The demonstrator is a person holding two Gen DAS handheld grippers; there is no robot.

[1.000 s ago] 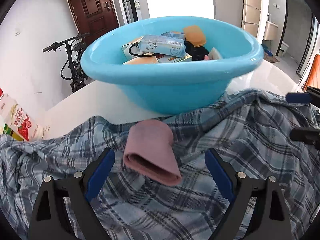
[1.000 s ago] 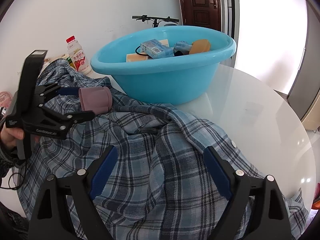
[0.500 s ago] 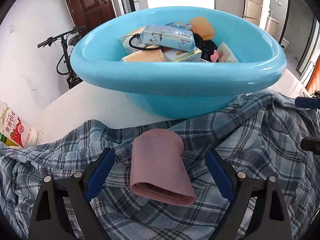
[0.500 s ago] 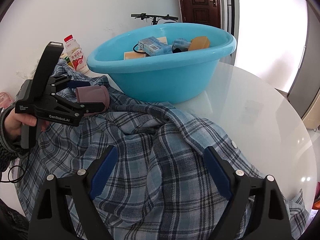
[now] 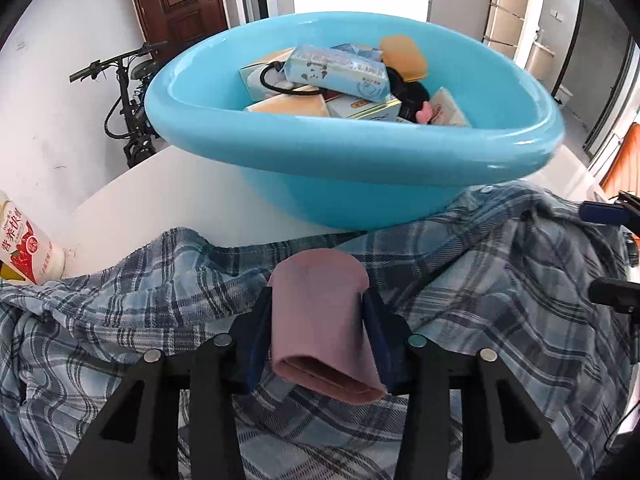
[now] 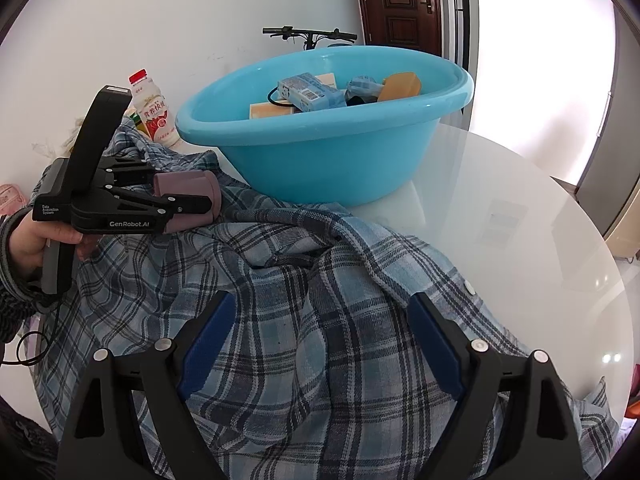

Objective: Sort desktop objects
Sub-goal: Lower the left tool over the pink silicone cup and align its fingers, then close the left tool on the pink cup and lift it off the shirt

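Left wrist view puts the folded mauve cloth [image 5: 320,320] right between my left gripper [image 5: 318,332], whose jaws are closing on it; the blue pads already touch both of its sides and it bulges a little above them. The cloth lies on the plaid shirt [image 5: 500,300], open fold towards the camera, just in front of the blue basin [image 5: 360,168].

From the right wrist view I see the same grip sideways: the left gripper [image 6: 200,200] reaches in from the left, the mauve cloth [image 6: 188,184] poking out past its tips, and a hand [image 6: 36,240] in a grey knitted sleeve wraps the handle. The plaid shirt [image 6: 300,320] is spread in rumpled folds over the near half of the round white worktop [image 6: 520,220], one edge running up against the foot of the blue basin [image 6: 320,152].

The basin stands on the worktop beyond the shirt and holds a heap of small things: a pale blue tissue pack [image 5: 340,72] on top, an orange pad [image 5: 402,58] leaning at the far side, a black cord loop [image 5: 280,80], and small boxes beneath.

My right gripper [image 6: 320,344] hovers above the shirt with its jaws wide apart and nothing between them. A drink bottle [image 6: 154,112] with a red cap stands at the worktop's far left edge, near the basin.
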